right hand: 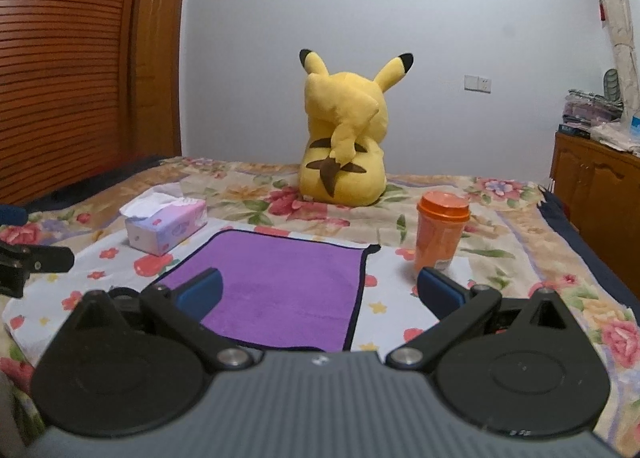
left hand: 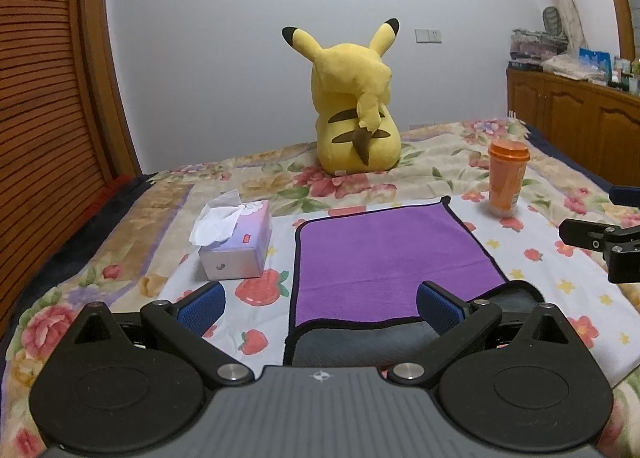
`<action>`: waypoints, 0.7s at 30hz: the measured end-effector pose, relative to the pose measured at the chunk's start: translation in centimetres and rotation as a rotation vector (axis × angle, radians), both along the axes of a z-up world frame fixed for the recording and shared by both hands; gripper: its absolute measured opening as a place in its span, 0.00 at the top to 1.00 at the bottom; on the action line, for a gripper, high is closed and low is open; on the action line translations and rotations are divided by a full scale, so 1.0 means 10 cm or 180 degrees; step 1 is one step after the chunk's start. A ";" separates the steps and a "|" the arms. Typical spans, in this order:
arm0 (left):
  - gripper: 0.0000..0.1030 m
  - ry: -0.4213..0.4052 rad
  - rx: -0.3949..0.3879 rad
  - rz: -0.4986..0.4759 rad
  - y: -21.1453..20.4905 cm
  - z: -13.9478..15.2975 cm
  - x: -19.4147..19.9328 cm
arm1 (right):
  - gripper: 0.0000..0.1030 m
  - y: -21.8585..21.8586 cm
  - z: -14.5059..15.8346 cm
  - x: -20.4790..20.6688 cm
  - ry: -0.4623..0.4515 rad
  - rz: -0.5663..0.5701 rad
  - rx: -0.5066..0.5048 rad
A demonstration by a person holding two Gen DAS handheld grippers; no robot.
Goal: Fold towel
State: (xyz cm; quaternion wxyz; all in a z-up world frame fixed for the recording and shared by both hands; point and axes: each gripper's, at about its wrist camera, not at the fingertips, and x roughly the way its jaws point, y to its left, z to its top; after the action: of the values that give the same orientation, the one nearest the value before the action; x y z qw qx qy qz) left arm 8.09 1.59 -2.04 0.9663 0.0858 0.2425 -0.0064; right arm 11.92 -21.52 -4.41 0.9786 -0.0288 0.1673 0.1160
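Observation:
A purple towel (left hand: 380, 258) with a dark hem lies flat on the flowered bedspread; its near edge is turned over and shows a grey underside (left hand: 360, 342). It also shows in the right wrist view (right hand: 280, 282). My left gripper (left hand: 320, 308) is open, above the towel's near left edge, holding nothing. My right gripper (right hand: 320, 292) is open, above the towel's near right corner, holding nothing. The right gripper's tip shows at the right edge of the left wrist view (left hand: 600, 242).
A tissue box (left hand: 236, 242) sits left of the towel. An orange lidded cup (left hand: 507, 178) stands beyond its far right corner. A yellow plush toy (left hand: 356, 106) sits further back. A wooden wardrobe (left hand: 48, 98) is left, a wooden cabinet (left hand: 580, 118) right.

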 end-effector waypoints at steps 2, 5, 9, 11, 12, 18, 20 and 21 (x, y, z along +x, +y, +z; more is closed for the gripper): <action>0.00 0.0016 0.0035 0.0003 0.02 -0.02 0.05 | 0.00 0.01 -0.02 0.04 0.0035 0.0025 -0.0003; 0.00 0.0057 0.0059 0.0010 0.07 -0.06 0.14 | 0.00 0.01 -0.03 0.11 0.0078 0.0056 -0.0013; 0.00 0.0132 0.0055 0.0000 0.14 -0.11 0.24 | 0.00 0.03 -0.08 0.20 0.0165 0.0091 -0.0028; 0.00 0.0159 0.0066 -0.0026 0.17 -0.13 0.30 | 0.00 0.04 -0.11 0.25 0.0227 0.0116 -0.0041; 0.00 0.0169 0.0077 -0.0038 0.18 -0.15 0.33 | 0.00 0.05 -0.12 0.27 0.0255 0.0125 -0.0046; 0.00 0.0283 0.0122 -0.0099 0.23 -0.24 0.49 | 0.00 0.05 -0.20 0.36 0.0389 0.0131 -0.0066; 0.00 0.0339 0.0119 -0.0122 0.25 -0.27 0.55 | 0.00 0.05 -0.22 0.37 0.0411 0.0140 -0.0054; 0.00 0.0362 0.0124 -0.0130 0.26 -0.28 0.57 | 0.00 0.05 -0.22 0.39 0.0424 0.0143 -0.0053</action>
State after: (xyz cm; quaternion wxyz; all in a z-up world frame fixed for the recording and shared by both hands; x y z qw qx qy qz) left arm 13.84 4.18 -4.89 0.9488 0.1090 0.2953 -0.0262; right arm 15.78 -21.01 -6.61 0.9622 -0.0328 0.2323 0.1382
